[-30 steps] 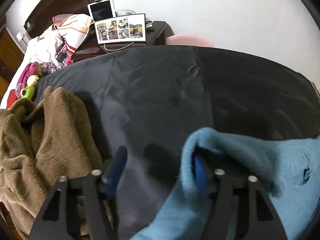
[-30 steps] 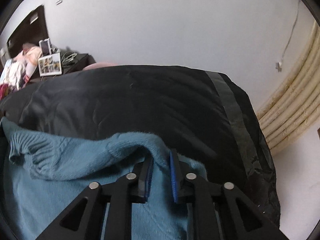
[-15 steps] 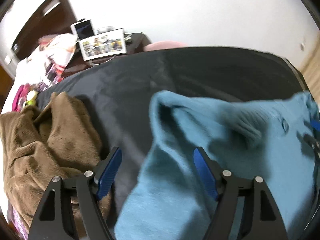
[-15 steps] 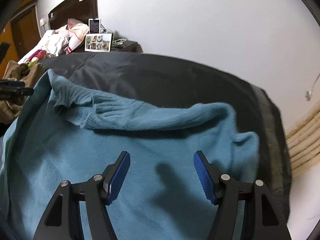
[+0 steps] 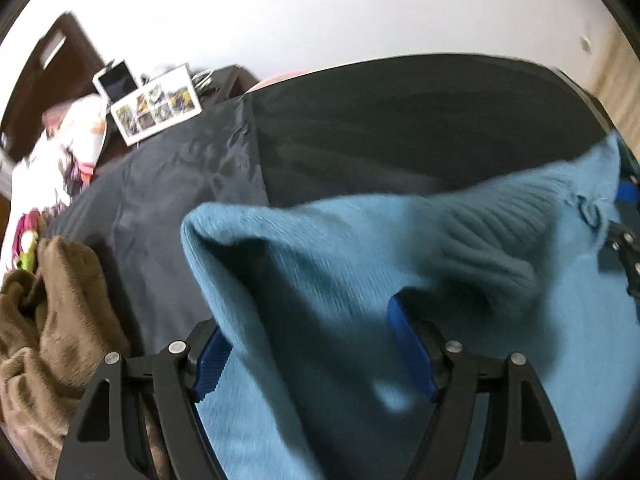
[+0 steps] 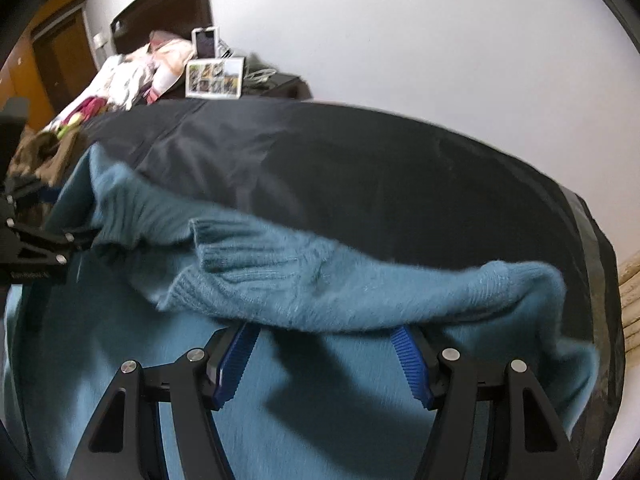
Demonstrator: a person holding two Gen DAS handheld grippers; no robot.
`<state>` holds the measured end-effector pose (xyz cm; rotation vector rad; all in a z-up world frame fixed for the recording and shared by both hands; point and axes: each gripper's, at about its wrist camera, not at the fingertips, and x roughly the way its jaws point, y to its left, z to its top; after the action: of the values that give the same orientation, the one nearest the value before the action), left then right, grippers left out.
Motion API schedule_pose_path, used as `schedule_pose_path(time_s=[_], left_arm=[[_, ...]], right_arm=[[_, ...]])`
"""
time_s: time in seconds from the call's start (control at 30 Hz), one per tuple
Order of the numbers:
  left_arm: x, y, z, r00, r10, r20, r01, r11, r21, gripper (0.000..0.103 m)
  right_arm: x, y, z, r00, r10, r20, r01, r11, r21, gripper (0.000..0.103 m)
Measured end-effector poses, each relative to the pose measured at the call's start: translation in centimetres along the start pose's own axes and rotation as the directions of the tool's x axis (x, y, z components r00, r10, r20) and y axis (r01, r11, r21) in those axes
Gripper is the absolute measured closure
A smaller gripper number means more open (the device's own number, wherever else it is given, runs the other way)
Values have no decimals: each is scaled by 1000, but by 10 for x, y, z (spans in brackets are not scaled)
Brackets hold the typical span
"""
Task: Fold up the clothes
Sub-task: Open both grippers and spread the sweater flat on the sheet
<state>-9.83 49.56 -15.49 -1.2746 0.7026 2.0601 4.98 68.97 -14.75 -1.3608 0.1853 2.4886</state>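
Note:
A teal knit sweater (image 5: 400, 264) lies on the black-covered bed (image 5: 400, 120), its top part folded back over its body. The folded edge with a ribbed cuff (image 6: 248, 256) runs across the right wrist view. My left gripper (image 5: 310, 354) is open above the sweater's left side; loose fabric lies between the jaws and over the left pad (image 5: 212, 364), and neither pad presses on it. My right gripper (image 6: 324, 360) is open just in front of the folded edge of the sweater (image 6: 360, 304), holding nothing. Each gripper shows at the edge of the other's view.
A crumpled brown garment (image 5: 52, 312) lies on the bed's left side. Beyond it are piled clothes (image 5: 60, 152), a photo frame (image 5: 158, 104) and a tablet (image 5: 116, 82) on a dark nightstand. A white wall stands behind the bed, whose right edge (image 6: 596, 248) drops off.
The right gripper, shut on the sweater's fold a second ago, has opened and let it go. Both grippers have drawn back over the sweater, and the fold now rests on its body.

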Motion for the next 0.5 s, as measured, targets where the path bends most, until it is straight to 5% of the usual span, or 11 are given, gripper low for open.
schedule_pose_path(time_s=[0.17, 0.5], left_arm=[[10, 33, 26, 1000, -4, 6, 5, 981, -194, 25], [26, 45, 47, 999, 32, -27, -37, 977, -212, 23]], right_arm=[[12, -13, 33, 999, -26, 43, 21, 994, 104, 35], [55, 0, 49, 996, -84, -19, 86, 987, 136, 35]])
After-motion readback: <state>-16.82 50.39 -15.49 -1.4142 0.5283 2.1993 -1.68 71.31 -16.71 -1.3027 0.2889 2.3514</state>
